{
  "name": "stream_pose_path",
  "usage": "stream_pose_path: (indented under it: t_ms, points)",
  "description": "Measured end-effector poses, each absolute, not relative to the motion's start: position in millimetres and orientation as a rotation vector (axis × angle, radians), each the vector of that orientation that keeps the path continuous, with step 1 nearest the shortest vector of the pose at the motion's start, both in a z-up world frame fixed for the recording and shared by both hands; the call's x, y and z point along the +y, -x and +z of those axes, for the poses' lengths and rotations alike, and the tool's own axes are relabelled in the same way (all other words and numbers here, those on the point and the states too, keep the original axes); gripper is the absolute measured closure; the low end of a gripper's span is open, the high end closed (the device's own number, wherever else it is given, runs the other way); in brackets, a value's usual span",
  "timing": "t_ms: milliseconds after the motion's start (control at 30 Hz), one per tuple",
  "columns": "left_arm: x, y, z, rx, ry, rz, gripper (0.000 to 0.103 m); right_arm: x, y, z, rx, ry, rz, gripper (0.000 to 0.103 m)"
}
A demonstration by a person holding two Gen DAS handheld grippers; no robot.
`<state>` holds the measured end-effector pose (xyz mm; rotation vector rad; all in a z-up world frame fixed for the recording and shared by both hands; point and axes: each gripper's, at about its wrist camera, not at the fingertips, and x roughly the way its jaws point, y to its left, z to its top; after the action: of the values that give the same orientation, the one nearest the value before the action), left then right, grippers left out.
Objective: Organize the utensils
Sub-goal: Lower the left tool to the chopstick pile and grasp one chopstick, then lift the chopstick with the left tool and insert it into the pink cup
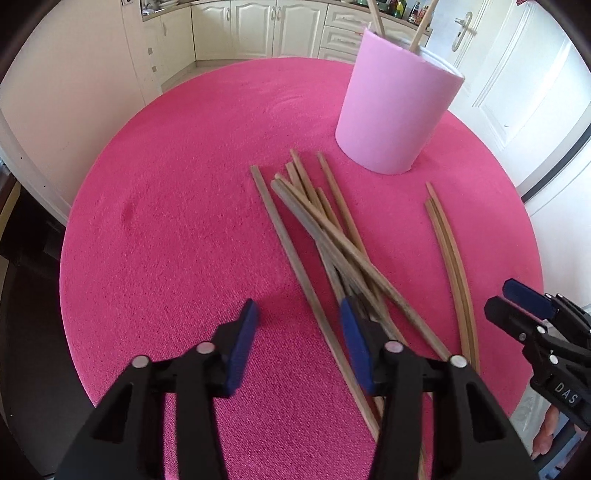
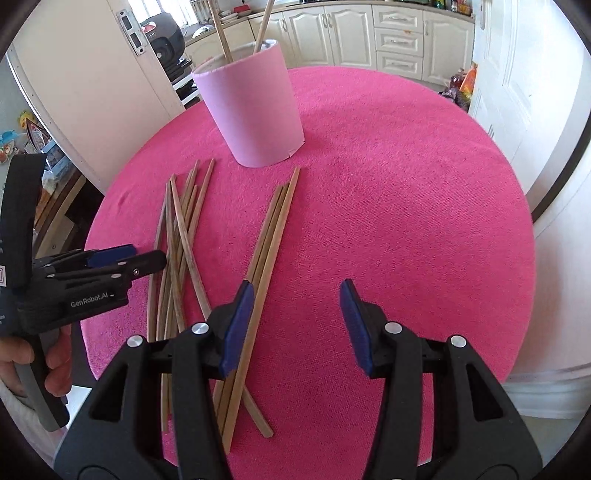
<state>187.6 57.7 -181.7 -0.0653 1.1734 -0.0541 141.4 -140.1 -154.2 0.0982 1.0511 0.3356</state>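
Observation:
A crossed pile of wooden chopsticks [image 1: 325, 229] lies on the pink round table [image 1: 177, 206], also in the right wrist view [image 2: 181, 236]. A separate small bundle of chopsticks [image 1: 454, 254] lies to the right [image 2: 269, 240]. A pink cylindrical holder [image 1: 395, 107] stands behind with two sticks in it [image 2: 255, 110]. My left gripper [image 1: 299, 314] is open, low over the table, its right finger over the pile's near ends; it also shows in the right wrist view [image 2: 147, 258]. My right gripper [image 2: 297, 295] is open and empty, its left finger beside the bundle.
Cream kitchen cabinets [image 1: 258, 29] stand beyond the table. A white door [image 1: 517, 92] is at the right. The table edge [image 2: 517, 295] drops off close to my right gripper. Bottles [image 1: 413, 14] stand on the counter.

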Motion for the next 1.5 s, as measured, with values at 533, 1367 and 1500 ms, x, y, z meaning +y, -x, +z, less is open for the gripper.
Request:
stream_pose_path:
  t_ms: [533, 1367, 1500]
  points:
    - [54, -197, -175, 1.177, 0.004, -0.029, 0.09, -116, -162, -160, 1.149, 0.005, 0.32, 0.077]
    - [108, -178, -145, 0.987, 0.218, 0.038, 0.098, -147, -157, -135, 0.971, -0.11, 0.367, 0.097]
    - [101, -172, -115, 0.823, 0.186, 0.065, 0.098, -160, -152, -114, 0.856, -0.18, 0.405, 0.097]
